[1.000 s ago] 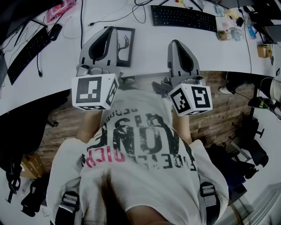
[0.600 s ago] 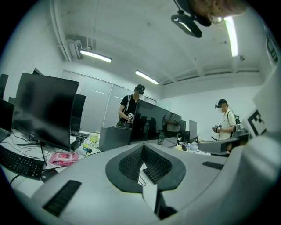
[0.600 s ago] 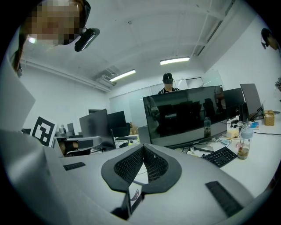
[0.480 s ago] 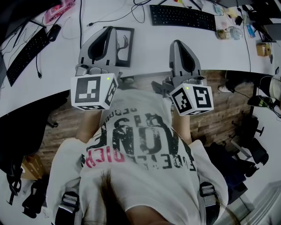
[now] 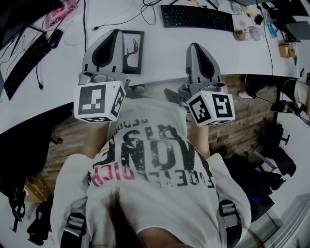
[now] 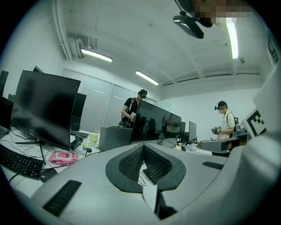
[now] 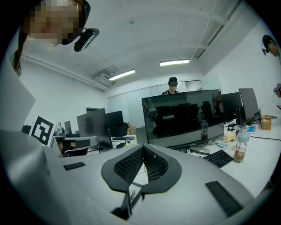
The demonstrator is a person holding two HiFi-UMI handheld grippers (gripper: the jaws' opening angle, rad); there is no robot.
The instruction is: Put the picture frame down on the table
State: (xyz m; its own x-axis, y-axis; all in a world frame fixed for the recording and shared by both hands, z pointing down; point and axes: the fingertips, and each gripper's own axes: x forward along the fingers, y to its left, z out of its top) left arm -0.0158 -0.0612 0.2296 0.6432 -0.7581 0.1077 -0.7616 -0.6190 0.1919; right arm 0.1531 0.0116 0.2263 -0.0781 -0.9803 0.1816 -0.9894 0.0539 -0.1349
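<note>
The picture frame, black with a white picture of a dark branching figure, lies flat on the white table. My left gripper hovers over its left part and hides that side; its jaws are shut with nothing between them. My right gripper is held over the table to the right of the frame, apart from it. Its jaws meet at the tips and hold nothing. Both grippers point away from me across the table.
A black keyboard lies at the back and another keyboard at the left, with cables and a pink thing. Bottles and a small box stand at the right. Monitors and standing people are beyond.
</note>
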